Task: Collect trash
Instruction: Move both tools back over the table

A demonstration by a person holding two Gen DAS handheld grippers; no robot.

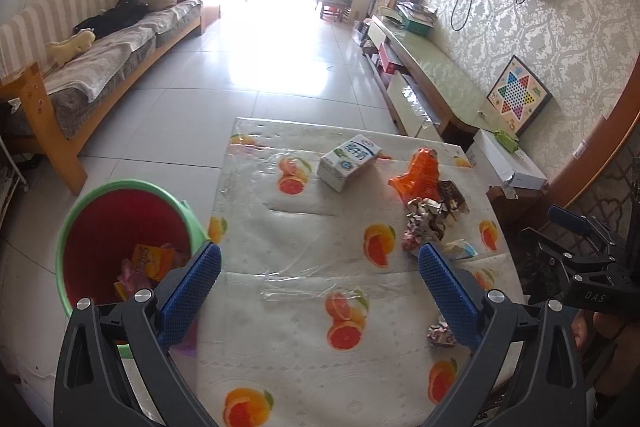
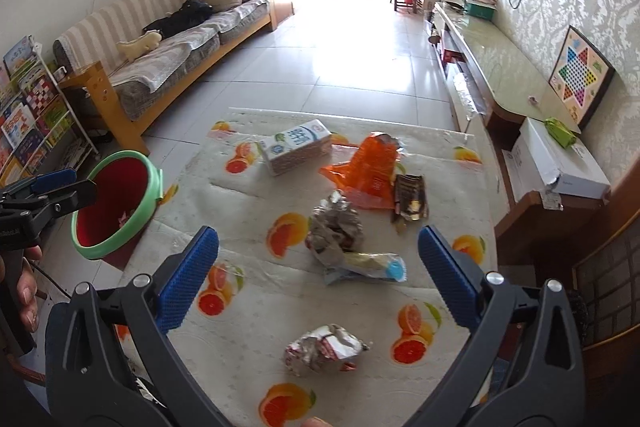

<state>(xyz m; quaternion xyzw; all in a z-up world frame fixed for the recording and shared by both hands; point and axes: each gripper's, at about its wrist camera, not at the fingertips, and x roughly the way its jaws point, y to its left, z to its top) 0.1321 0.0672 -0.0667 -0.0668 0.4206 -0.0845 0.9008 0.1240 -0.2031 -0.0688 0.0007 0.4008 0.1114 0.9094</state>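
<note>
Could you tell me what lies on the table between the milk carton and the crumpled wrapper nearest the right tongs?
In the right wrist view, between the milk carton and that nearest wrapper, lie a crumpled foil wrapper and a blue-tipped packet.

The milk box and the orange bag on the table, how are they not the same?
The milk box is white with blue print; the orange bag is bright orange. The milk box keeps its firm block shape, lying on its side, while the orange bag is limp, crinkled and torn open at the top. Both lie on the table, neither yet in the red bin.
</note>
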